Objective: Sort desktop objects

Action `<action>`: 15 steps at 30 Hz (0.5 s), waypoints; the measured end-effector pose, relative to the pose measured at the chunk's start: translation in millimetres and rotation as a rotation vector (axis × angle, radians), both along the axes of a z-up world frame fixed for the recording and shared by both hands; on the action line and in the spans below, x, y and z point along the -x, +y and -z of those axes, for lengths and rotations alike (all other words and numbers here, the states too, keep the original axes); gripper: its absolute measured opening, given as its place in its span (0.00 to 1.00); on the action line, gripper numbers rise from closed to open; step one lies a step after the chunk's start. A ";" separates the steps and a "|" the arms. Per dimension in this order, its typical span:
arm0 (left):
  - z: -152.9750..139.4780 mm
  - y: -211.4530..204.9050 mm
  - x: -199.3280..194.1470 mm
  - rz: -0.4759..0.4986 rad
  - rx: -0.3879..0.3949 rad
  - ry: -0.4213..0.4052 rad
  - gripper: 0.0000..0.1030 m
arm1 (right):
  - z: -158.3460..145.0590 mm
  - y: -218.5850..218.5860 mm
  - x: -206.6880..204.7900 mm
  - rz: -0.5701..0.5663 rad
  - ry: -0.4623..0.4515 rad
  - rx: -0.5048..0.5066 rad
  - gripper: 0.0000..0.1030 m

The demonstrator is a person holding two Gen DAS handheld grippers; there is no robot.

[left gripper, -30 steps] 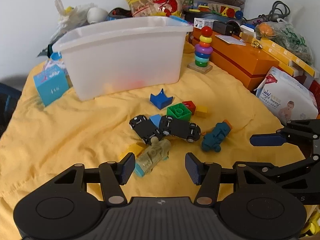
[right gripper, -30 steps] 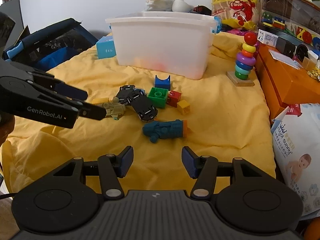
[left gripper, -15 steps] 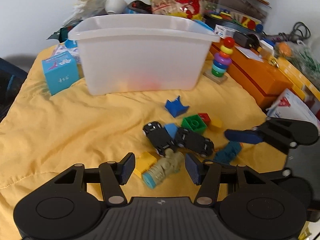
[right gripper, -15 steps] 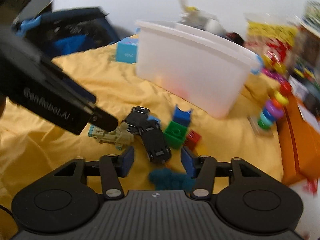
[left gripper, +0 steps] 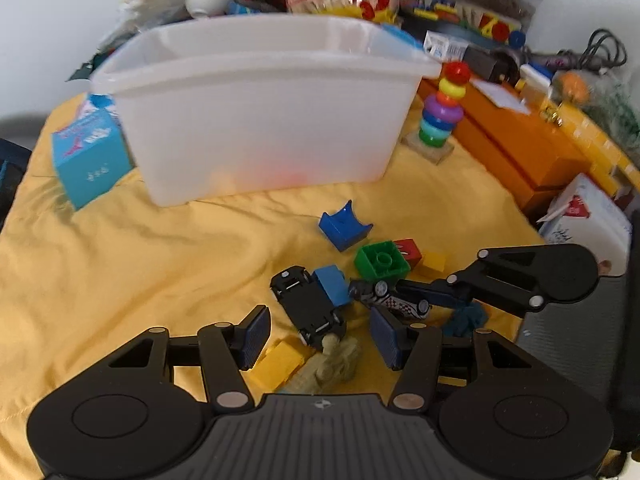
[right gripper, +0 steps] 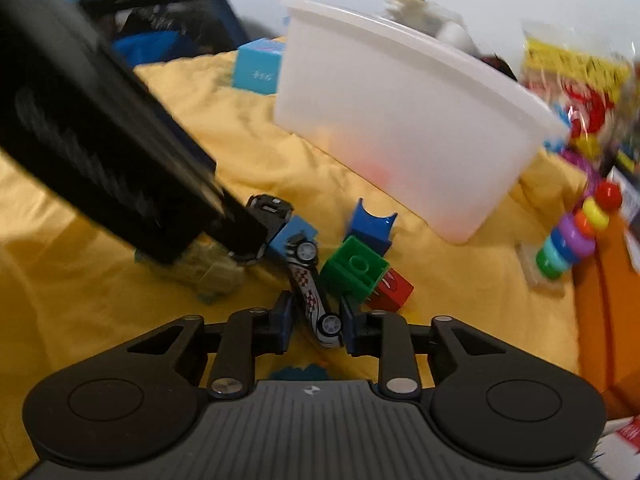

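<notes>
Right now, per item:
Right gripper (right gripper: pixel 313 326): fingers clenched on the checkered toy car (right gripper: pixel 311 292), car tilted on its side between the pads, low over the yellow cloth (right gripper: pixel 80 300).
Left gripper (left gripper: pixel 318 334): fingers spread apart, grasping nothing; olive toy figure (left gripper: pixel 334 364) and yellow brick (left gripper: pixel 278 364) lie between them on the cloth.
Black toy car (left gripper: pixel 308 304): upside down, just ahead of the left fingers, touching a light-blue brick (left gripper: pixel 332 286).
Other bricks: green brick (left gripper: pixel 380 260), red block (left gripper: pixel 408 248), blue arch block (left gripper: pixel 344 226), clustered near the cars.
White bin (left gripper: pixel 264 104): behind the pile, well apart.
Ring stacker (left gripper: pixel 440 112): right of the bin.
</notes>
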State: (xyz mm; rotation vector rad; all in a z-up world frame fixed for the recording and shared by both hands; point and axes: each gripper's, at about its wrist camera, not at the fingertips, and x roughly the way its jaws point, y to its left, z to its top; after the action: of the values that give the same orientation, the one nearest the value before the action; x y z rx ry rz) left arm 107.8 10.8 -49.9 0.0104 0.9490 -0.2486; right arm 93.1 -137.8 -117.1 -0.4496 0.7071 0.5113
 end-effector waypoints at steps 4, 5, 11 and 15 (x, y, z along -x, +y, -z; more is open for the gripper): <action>11.8 -10.8 -18.0 0.009 -0.017 0.046 0.50 | -4.5 -5.1 6.7 0.001 -0.022 0.007 0.18; 14.6 -14.2 -20.0 0.015 -0.038 0.055 0.49 | -6.5 -8.1 10.0 0.014 -0.024 0.001 0.18; 33.0 -20.5 -30.6 0.006 -0.155 0.083 0.40 | -20.4 -27.3 27.3 0.105 -0.051 -0.054 0.17; 28.6 -6.1 -29.0 -0.009 -0.086 0.073 0.15 | -27.7 -34.8 37.7 0.135 -0.066 -0.072 0.17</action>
State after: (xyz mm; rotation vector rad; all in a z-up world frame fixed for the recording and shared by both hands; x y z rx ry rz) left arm 136.8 4.8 -78.5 0.0764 1.0312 -0.2012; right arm 55.4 -172.6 -89.4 -0.3475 0.6488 0.3917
